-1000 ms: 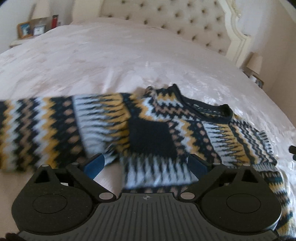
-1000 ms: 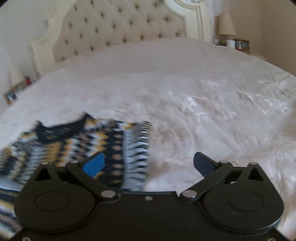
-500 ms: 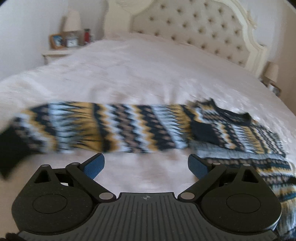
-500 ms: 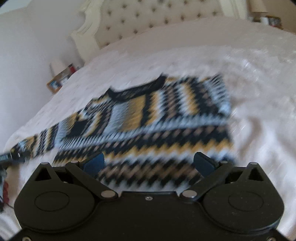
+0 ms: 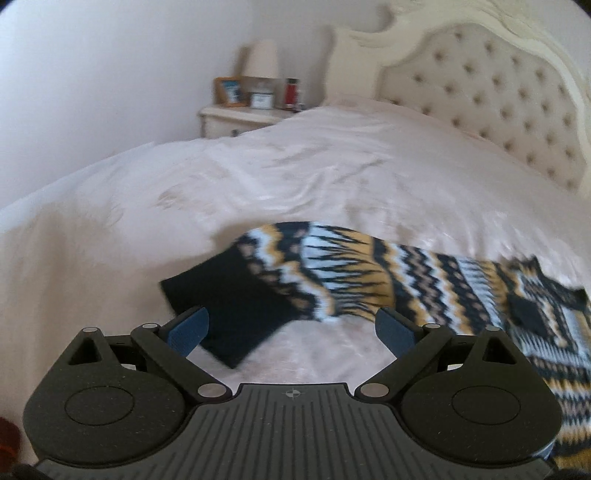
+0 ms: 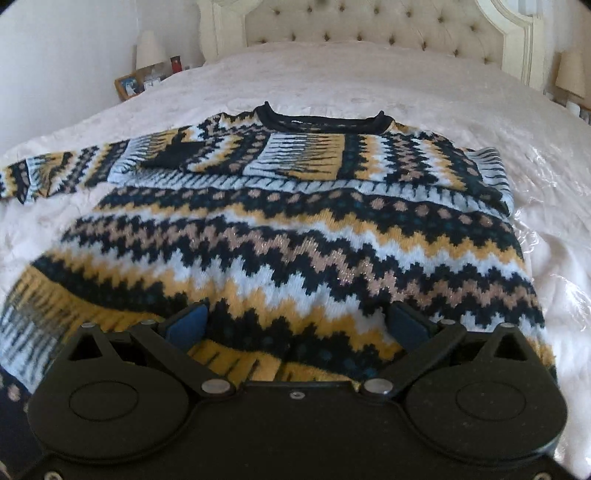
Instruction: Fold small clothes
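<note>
A knitted sweater [image 6: 295, 236] in navy, yellow, pale blue and tan zigzags lies flat on the white bed [image 6: 369, 81], collar toward the headboard. One sleeve is folded across the chest; the other sleeve [image 5: 332, 277] stretches out to the left, ending in a black cuff [image 5: 229, 306]. My left gripper [image 5: 291, 330] is open just in front of that cuff, its blue pads either side of it and apart from it. Over the sweater's lower hem my right gripper [image 6: 295, 323] is open, nothing between its fingers.
A tufted cream headboard [image 6: 369, 26] closes the far end. A nightstand [image 5: 240, 118] on the left carries a lamp, photo frames and a red bottle. Another lamp [image 6: 570, 70] stands at the right. White bedding [image 5: 258, 177] spreads around the sweater.
The left gripper has swung left along the outstretched sleeve to its cuff. The right gripper has swung left and now looks squarely over the sweater body. Both stay open.
</note>
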Demonstrator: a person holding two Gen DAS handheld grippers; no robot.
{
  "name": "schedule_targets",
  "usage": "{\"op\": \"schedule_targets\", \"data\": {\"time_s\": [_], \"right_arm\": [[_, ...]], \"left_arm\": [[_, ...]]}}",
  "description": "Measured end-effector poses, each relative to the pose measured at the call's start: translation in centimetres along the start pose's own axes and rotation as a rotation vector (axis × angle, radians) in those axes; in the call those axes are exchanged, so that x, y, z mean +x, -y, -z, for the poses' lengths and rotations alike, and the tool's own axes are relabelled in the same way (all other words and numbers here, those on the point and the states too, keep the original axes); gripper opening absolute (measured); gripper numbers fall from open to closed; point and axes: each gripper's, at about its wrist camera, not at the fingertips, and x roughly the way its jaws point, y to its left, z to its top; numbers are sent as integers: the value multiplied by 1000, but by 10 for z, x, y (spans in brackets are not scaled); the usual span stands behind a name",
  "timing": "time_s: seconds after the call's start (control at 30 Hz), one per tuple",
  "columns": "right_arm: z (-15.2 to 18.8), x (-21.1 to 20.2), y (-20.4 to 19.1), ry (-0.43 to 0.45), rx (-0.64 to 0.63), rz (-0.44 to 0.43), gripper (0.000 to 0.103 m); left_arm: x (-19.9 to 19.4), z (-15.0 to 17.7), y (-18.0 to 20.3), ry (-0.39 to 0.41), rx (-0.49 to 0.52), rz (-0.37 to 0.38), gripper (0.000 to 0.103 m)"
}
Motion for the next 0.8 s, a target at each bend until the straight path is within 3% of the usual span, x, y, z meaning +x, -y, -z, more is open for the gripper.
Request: {"op": "schedule_targets", "data": {"time_s": [0.2, 0.4, 0.5, 0.8], "right_arm": [[9, 0, -3, 42, -6, 14, 103], [10, 1, -3, 55, 5, 11, 103], [10, 0, -3, 56, 6, 10, 103], [12, 0, -3, 68, 14, 12, 103]], "left_arm": [[14, 0, -28, -36, -174, 10, 98], [3, 5, -31, 16, -222, -25, 98], [8, 6, -39, 4, -276, -9, 98], [20, 2, -30, -15, -243, -62, 102]]}}
